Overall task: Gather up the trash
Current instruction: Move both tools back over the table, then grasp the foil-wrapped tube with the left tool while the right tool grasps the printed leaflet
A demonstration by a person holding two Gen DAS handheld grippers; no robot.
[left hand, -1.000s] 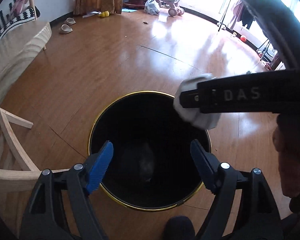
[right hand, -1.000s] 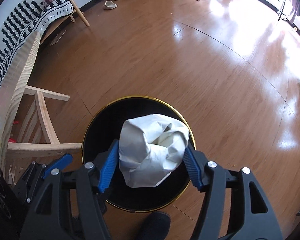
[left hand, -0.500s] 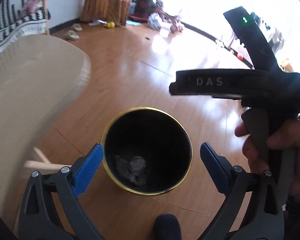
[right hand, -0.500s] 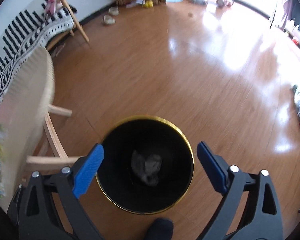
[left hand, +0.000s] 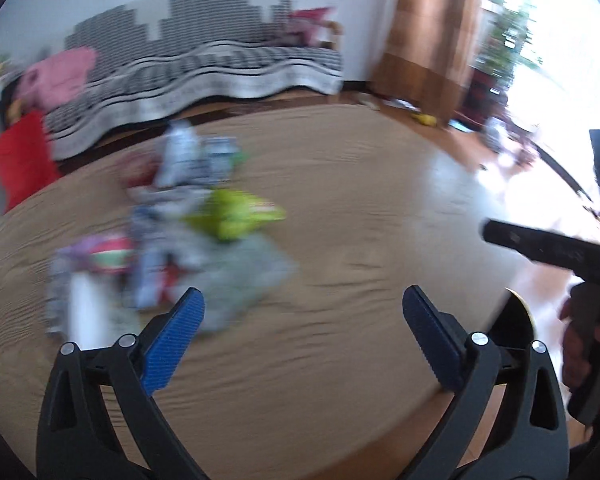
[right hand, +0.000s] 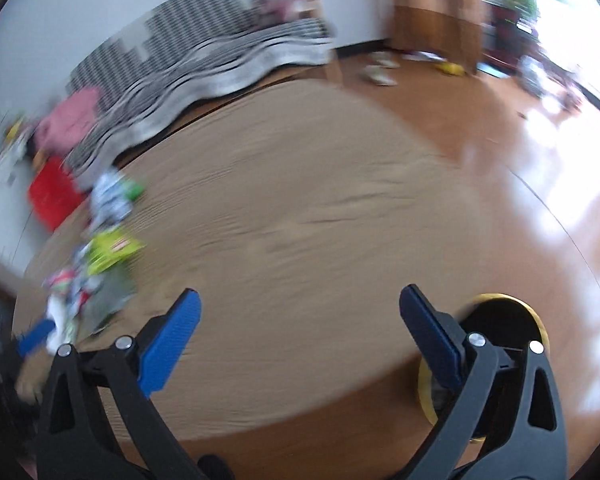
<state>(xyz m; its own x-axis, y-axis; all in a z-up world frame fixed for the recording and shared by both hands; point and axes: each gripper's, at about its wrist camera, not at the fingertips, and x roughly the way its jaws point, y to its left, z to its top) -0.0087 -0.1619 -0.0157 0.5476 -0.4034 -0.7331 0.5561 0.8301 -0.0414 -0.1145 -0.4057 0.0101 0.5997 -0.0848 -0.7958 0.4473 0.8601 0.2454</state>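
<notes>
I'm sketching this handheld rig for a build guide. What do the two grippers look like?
Both match: the left gripper and right gripper have black plastic clamp-style arms with triangular cut-outs and silver rivets, ending in blue ribbed pads. In the left wrist view, the right gripper's black body carries a small green light.

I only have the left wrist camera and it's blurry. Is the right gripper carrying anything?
Observer: No. The right gripper is open with nothing between its pads; its jaws have just been opening.
Operator: Where's the bin?
Observer: The black gold-rimmed bin stands on the floor just past the table's edge, behind that gripper's right-hand finger.
Operator: And the trash?
Observer: The trash pile lies far to its left on the wooden table.
</notes>
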